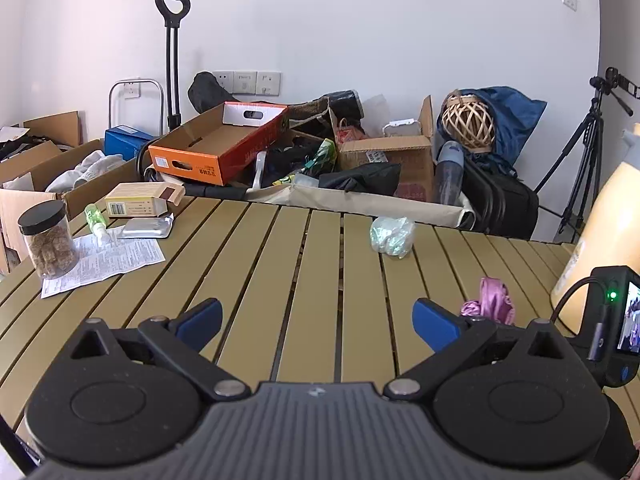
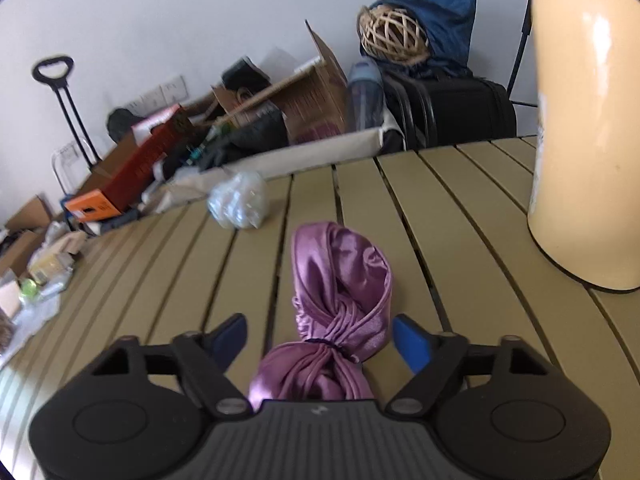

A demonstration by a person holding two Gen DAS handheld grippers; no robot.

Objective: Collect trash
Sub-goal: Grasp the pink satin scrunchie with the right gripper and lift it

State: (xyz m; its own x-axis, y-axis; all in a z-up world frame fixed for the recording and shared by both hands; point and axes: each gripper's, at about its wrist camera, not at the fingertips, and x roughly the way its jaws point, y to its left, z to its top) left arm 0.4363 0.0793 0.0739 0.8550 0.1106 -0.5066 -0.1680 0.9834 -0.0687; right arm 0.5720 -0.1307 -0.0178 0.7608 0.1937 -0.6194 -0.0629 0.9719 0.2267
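On the slatted table (image 1: pixel 312 248), at its left end, a lidded jar (image 1: pixel 48 240), a printed leaflet (image 1: pixel 116 258), a small green bottle (image 1: pixel 96 220), a foil sachet (image 1: pixel 146 228) and a carton (image 1: pixel 138 199) are seen close together, well apart from both grippers. Further right, near the far edge, a crumpled clear wrapper (image 1: pixel 391 236) is found; it is judged very light, springy and crackly, easily pinched anywhere across its bulk but liable to be pushed away by a glancing finger. The left gripper (image 1: pixel 318 322) is held wide open above bare slats, with nothing between its fingers. Right of it lies the purple satin bundle (image 2: pixel 340 292), bunched and bound at a narrow waist. The right gripper (image 2: pixel 318 340) is set astride that bundle, its jaws partly open and not seen to press on the cloth. The fabric is judged soft, light and slippery, so a hold on the puffed end may slide; the cinched waist, where the folds are gathered tight, is thought the surest place to be taken. At the far right a tall cream container (image 2: pixel 584 128) stands near the bundle.
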